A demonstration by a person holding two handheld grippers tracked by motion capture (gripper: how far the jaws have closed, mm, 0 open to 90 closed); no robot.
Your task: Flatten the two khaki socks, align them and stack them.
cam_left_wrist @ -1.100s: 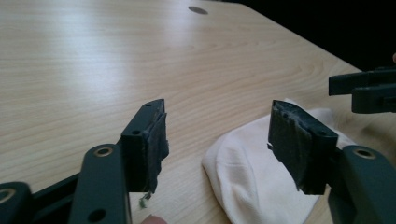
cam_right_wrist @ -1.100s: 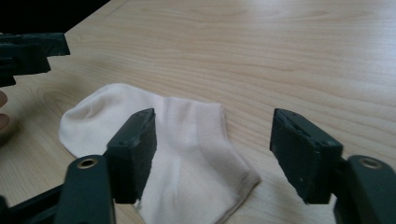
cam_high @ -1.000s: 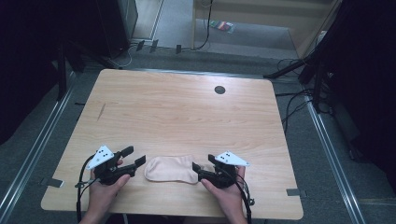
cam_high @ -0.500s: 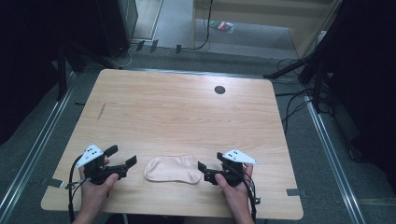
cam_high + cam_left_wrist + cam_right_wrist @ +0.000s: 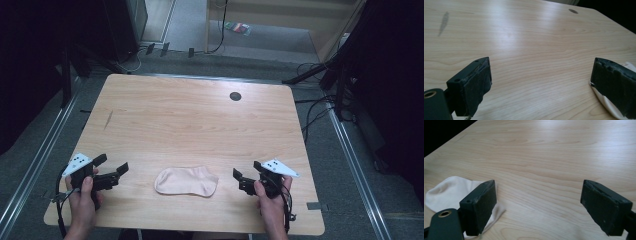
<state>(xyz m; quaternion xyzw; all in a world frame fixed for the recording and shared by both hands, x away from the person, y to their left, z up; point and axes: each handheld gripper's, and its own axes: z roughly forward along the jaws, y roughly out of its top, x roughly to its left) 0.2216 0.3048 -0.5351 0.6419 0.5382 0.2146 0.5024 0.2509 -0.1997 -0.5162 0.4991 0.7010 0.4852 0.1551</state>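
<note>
Material: pale pink knit sock (image 5: pixel 186 181), lying flat and limp on the light wood tabletop (image 5: pixel 190 120), close to the near edge and about midway along it.
Long axis: runs left to right, roughly parallel to the near edge; one end faces each gripper.
Left gripper (image 5: pixel 111 170): near the near-left corner, well apart from the sock's left end; its jaws have just been opening and stand spread, with bare wood between them.
Right gripper (image 5: pixel 247 179): toward the near-right corner, to the right of the sock's right end; its jaws have likewise just been opening, are wide apart and hold nothing.
Nearer hand: the right, by a little.
Other things: a dark round grommet hole (image 5: pixel 235 96) near the far edge; a faint grey smudge (image 5: pixel 108 119) toward the left edge.
In the way: nothing between either gripper and the sock.
</note>
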